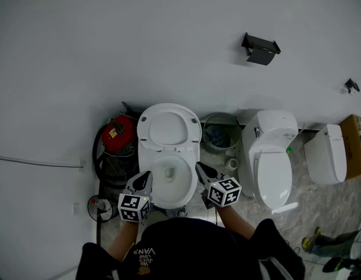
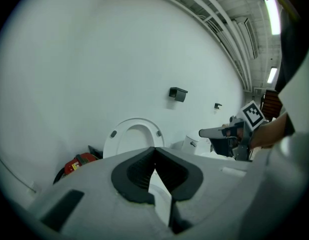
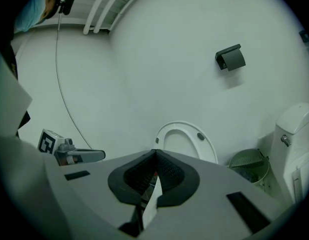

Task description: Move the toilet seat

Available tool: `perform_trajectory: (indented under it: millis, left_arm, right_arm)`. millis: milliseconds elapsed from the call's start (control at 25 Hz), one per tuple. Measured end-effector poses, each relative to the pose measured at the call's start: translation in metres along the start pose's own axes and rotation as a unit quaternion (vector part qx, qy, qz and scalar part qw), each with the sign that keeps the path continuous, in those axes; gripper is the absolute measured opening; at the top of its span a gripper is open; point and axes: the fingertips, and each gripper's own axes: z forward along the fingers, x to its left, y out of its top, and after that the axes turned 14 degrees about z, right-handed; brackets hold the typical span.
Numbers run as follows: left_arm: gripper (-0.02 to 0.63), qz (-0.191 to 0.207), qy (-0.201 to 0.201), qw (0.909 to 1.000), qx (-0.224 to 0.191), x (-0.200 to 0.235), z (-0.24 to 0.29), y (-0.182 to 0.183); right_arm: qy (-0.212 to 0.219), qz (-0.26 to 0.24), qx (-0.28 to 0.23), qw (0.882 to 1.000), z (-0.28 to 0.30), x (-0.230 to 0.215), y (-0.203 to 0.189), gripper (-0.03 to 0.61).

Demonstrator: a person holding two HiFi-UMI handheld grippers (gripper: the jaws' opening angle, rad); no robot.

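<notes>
Left gripper [image 1: 145,178] jaws closed, empty, just beside left rim of toilet bowl [image 1: 181,195]; right gripper [image 1: 201,169] likewise closed, empty, beside right rim. Toilet seat [image 1: 169,108] raised upright behind bowl.

Only legible text: "VANS", white print on the person's black shirt [image 1: 169,244], upside down in the head view. Yellow label [image 1: 112,132] on the red canister vacuum [image 1: 124,126] is too small to read.
</notes>
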Motion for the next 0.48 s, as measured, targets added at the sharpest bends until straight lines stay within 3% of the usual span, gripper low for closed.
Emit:
perform_trajectory:
  millis: [480]
  left_arm:
    - [0.008,0.014,0.011,0.9998,0.001,-0.017,-0.007,-0.006]
  right_arm:
    - [-0.013,-0.001,0.011,1.0,-0.024,-0.007,-0.017,-0.002]
